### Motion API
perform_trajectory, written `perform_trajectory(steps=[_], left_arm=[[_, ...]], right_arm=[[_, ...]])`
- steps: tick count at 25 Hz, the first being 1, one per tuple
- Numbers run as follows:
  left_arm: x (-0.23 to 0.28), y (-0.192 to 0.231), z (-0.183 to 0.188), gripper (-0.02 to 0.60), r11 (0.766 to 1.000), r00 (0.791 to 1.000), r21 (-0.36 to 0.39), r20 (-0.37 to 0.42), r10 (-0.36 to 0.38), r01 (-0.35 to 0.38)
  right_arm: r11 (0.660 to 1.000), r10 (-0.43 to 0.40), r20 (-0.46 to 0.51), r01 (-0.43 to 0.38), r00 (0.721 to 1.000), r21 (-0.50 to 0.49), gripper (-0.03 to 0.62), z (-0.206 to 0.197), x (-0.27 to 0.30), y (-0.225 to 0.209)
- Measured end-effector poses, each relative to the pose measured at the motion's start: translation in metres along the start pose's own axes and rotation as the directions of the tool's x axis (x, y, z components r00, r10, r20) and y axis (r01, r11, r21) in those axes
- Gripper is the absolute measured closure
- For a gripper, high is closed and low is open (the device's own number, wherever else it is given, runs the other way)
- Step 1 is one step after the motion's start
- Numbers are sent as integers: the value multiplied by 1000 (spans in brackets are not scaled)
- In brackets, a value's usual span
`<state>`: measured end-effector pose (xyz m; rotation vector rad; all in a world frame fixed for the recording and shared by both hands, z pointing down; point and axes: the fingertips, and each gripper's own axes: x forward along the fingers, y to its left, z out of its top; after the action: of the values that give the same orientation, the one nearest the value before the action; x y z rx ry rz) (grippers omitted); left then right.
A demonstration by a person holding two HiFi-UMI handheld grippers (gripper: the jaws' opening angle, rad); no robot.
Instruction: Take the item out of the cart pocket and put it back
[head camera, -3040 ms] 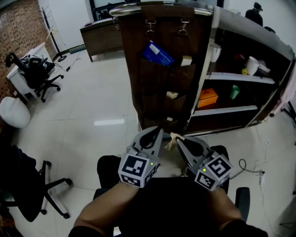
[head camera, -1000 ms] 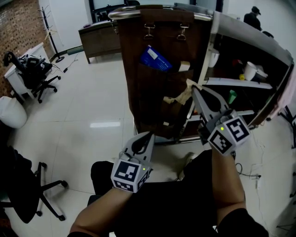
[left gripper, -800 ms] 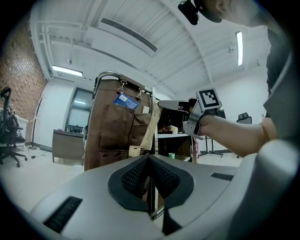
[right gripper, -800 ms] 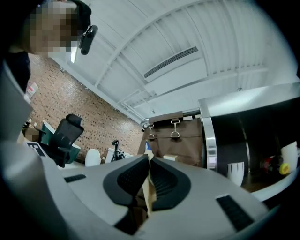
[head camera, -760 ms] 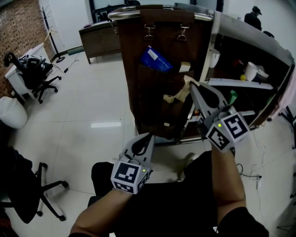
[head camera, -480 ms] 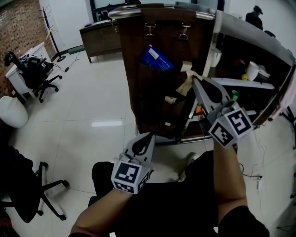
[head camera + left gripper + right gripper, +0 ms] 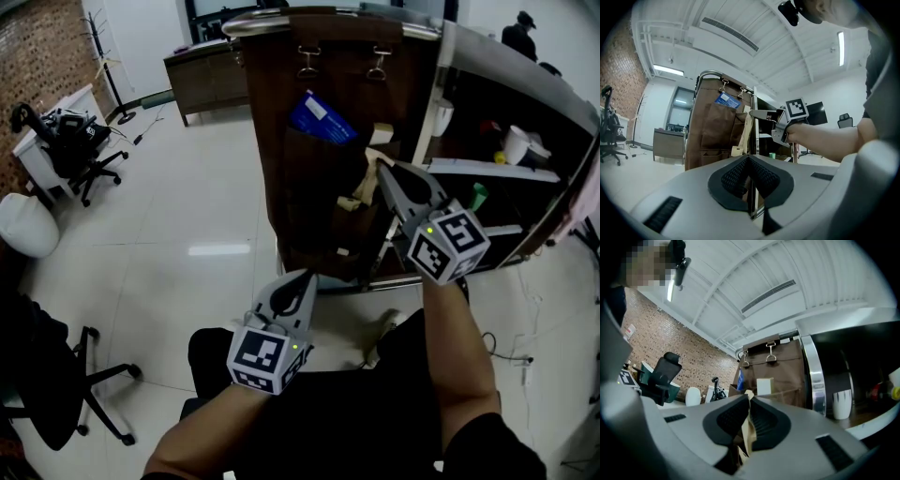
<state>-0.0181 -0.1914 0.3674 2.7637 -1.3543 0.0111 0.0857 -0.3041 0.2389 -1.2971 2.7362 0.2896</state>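
Observation:
A brown pocket organiser [image 7: 319,178] hangs by two clips on the end of the cart [image 7: 497,84]. A blue packet [image 7: 321,117] sticks out of an upper pocket, and a cream box [image 7: 380,134] sits just to its right. My right gripper [image 7: 382,172] is raised in front of the pockets, shut on a flat tan paper item [image 7: 361,190] that hangs from its tips and shows between the pads [image 7: 747,430]. My left gripper [image 7: 302,279] stays low above my lap, shut with nothing in it [image 7: 750,161].
The cart's open shelves [image 7: 487,169] hold a green cup [image 7: 478,197] and white things [image 7: 516,141]. Office chairs [image 7: 75,141] and a white stool [image 7: 28,225] stand at the left, a black chair [image 7: 56,394] is near my left side, and a desk [image 7: 202,70] is behind.
The right gripper has risen from beside my lap to pocket height, carrying the tan item, and over the last second shifted slightly left toward the organiser. The left gripper has stayed low.

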Motion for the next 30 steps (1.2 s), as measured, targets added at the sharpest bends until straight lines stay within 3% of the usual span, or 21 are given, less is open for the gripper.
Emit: perform_trajectory(steps=[10,18,24,30], left_arm=[[1,0,-2,581,1000,1000,-11,-4,-3,3],[3,1,-3,581,1000,1000,-18,-5,-9,9],[3,1,-3,581,1000,1000,-15,-5,-7,7],[2,1,-2,581,1000,1000,-17,-12,-5,4]], right_arm=[[997,-70,-88,72,994,15,562,-60,14,-14],[987,-152,-208,161,966,25,560,-120,16,-32],[984,-156,-281,173,947,35,560,-156,14,-35],[984,-153,-286,172,946,41,560,-164,12,-33]])
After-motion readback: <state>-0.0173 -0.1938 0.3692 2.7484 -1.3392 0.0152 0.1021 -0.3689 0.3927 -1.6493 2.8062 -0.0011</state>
